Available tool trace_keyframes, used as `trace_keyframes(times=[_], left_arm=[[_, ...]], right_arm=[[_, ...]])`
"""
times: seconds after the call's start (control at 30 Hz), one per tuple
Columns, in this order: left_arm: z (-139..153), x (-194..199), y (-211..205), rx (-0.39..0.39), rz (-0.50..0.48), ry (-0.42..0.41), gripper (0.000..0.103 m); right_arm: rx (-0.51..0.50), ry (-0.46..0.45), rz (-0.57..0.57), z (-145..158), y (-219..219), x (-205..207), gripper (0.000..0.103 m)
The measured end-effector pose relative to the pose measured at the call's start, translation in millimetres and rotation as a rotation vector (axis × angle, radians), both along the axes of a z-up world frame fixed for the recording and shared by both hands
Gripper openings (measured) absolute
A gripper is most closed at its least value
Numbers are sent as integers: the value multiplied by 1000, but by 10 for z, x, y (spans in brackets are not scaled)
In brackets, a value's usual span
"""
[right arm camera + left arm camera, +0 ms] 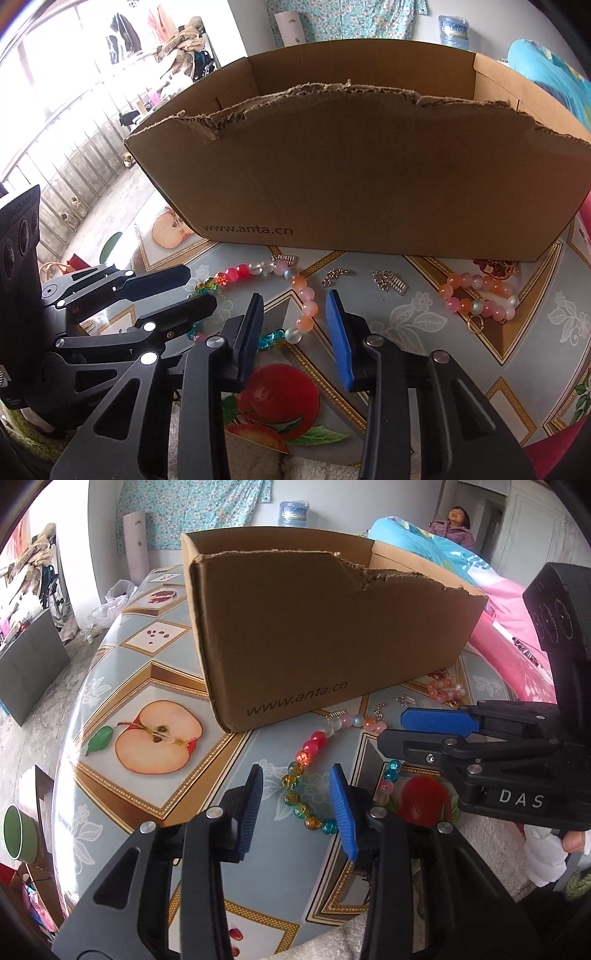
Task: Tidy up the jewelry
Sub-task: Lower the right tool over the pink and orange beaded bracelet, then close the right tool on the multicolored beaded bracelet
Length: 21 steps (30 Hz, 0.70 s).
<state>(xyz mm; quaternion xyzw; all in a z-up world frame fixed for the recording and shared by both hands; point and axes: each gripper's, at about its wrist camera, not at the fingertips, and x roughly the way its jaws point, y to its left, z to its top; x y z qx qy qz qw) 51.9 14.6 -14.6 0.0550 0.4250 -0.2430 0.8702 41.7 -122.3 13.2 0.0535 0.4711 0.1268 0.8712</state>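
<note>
Bracelet of mixed glass beads (295,291) lies looped on the worktop (424,321), just in front of the cardboard box (351,166), near its printed "www.anta.cn" wall. Same loop in the left wrist view (306,760): red and clear beads nearest the box, amber and teal beads at the near side.

Second bracelet, pink and orange beads (480,295), sits further along the same box wall, toward the box's far right corner, with a gold ring clasp at its near end. Two short silver chain pieces (388,282) lie between the two bracelets, close to the box wall. Another small silver piece (284,258) touches the box's base line by the red beads.

Left claw (297,801): fingers spread, nothing between them, hovering over the near arc of the mixed bracelet. Right claw (295,325): fingers spread, empty, over the pink/orange side of the same loop. Right claw also shows in the left view (424,731), coming in from the side, tips close to the box wall. Can't tell if either claw touches the beads.

Box: open top, front wall torn ragged along the upper edge, inside not visible. Worktop covered in a fruit-print cloth (147,686).
</note>
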Motion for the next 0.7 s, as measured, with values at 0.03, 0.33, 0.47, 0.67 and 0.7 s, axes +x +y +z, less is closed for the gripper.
trace_keyframes(times=[0.03,0.33,0.47,0.67,0.7], left_arm=[[-6,12,-34,12,-11,-3,36],[-37,82,-204,91,-32,-40,9],[63,54,-111,24,-17,-40,8],[300,-171,24,-33,-7,-74,8],[348,-221,42,-40,-5,-86,8]], right_arm=[[-2,6,3,-13,7,19,33],[-39,22,16,-95,61,96,10],[-18,-9,27,-22,46,22,10],[12,-78,49,155,19,-198,10],[14,-94,52,189,18,-237,10]])
